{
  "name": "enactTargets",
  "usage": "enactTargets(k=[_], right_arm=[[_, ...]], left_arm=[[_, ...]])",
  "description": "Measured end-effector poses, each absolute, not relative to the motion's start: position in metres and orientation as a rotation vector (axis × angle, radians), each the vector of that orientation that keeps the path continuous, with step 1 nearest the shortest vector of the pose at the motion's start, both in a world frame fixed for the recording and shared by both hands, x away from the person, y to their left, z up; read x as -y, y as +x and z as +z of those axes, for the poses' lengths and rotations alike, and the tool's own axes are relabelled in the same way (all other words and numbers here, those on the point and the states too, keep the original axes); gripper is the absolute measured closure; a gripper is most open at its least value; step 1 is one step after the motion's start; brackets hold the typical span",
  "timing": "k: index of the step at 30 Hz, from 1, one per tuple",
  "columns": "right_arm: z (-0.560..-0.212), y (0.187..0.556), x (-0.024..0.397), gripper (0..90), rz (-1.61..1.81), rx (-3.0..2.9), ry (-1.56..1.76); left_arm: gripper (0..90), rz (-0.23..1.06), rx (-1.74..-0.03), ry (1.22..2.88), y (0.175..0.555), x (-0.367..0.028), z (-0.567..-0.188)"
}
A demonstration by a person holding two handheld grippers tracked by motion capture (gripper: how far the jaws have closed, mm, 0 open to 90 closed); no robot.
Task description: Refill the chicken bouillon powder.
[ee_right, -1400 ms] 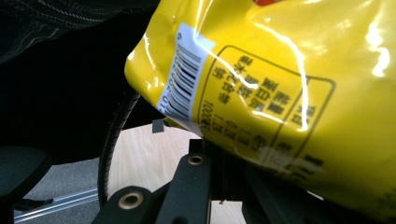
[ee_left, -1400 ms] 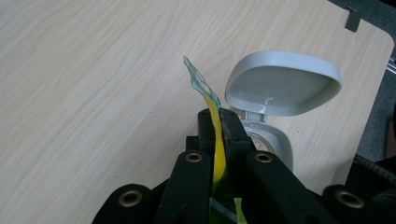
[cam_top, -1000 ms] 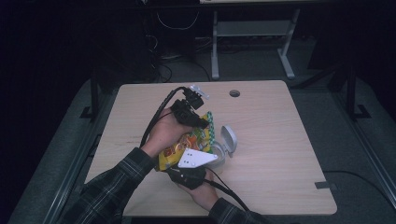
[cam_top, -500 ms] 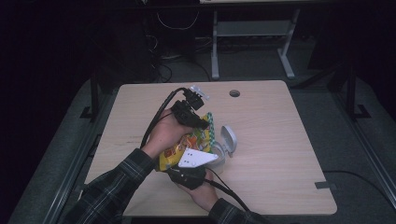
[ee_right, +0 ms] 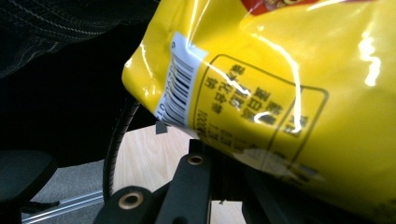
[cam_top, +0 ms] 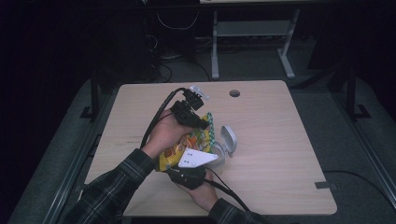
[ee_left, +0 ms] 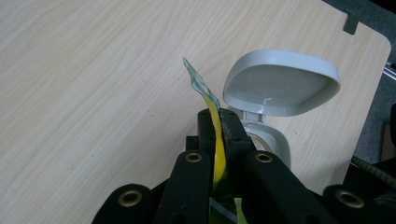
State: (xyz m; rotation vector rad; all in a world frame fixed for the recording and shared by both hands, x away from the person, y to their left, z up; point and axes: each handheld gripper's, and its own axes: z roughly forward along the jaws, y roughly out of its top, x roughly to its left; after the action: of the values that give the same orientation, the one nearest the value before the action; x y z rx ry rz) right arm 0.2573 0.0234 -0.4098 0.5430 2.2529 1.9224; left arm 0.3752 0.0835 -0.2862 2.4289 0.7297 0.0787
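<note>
Near table centre: left gripper (cam_top: 200,122) is clamped on the top seal edge of the yellow snack bag (cam_top: 184,145). In the left gripper view the jaws pinch a thin yellow-green strip of bag edge (ee_left: 215,135), which stands up between them. Right gripper (cam_top: 198,164) is clenched on the bag's lower end; in the right gripper view the barcode corner (ee_right: 180,84) sits just above its jaws. Bag is held off the wooden table (cam_top: 280,140), stretched between the two grippers, long axis running from the person's side up and away, sealed end pointing to the far edge. Just beside it on the right: small grey bin (cam_top: 223,153), flip lid (ee_left: 280,81) standing open. Contents can't be made out.
</note>
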Motion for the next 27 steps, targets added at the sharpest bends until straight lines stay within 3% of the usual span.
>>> enactTargets(k=[27], right_arm=[[-0.4097,0.2579,-0.0229,90.0,1.933,-2.248,0.541]], left_arm=[[89.6,0.086,-0.731,2.437,0.3757,-0.0819,-0.2859]])
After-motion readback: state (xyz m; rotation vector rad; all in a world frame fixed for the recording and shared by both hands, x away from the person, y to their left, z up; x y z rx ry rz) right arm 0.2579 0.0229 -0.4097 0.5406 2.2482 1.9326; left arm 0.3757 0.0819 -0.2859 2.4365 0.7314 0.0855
